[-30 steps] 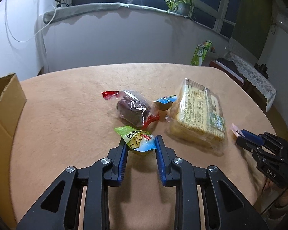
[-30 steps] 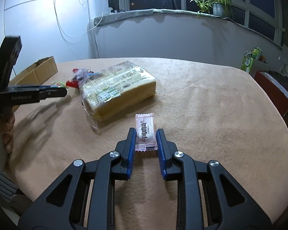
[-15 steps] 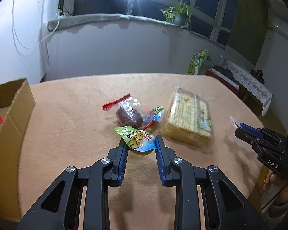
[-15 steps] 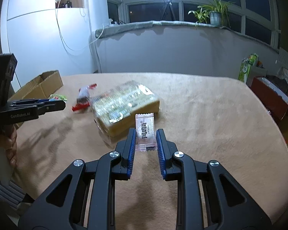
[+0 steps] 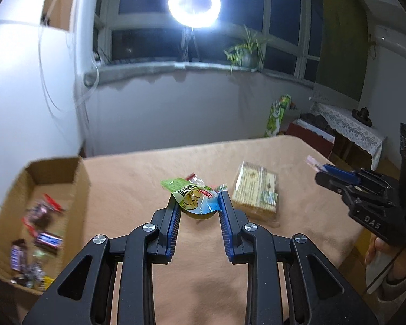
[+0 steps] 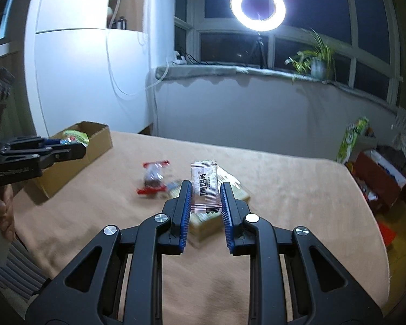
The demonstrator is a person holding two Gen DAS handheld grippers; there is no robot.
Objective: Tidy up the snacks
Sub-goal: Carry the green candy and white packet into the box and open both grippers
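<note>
The green snack packet (image 5: 193,196) is pinched between the blue pads of the left gripper (image 5: 198,205), held clear above the table; the right wrist view shows the same packet at the tip of that gripper, close over the open cardboard box (image 6: 93,140). The pale pink sachet (image 6: 205,189) with dark print sits clamped between the pads of the right gripper (image 6: 204,203), also lifted off the cloth.

Judging by this, both tongs are mid-carry toward the box, which lies ahead and to the left of the left gripper and already contains several wrapped sweets (image 5: 42,233). The next move would call for bringing each packet over the box opening and widening the jaws, one gripper at a time so they do not crowd each other.

Beyond the tongs, a red-ended wrapped sweet (image 6: 154,176) and a clear-wrapped cake block (image 5: 257,193) remain on the table (image 5: 138,184), covered in tan cloth. Behind are a ring light (image 5: 194,3), dark windows and a potted plant (image 5: 246,54) on the sill.
</note>
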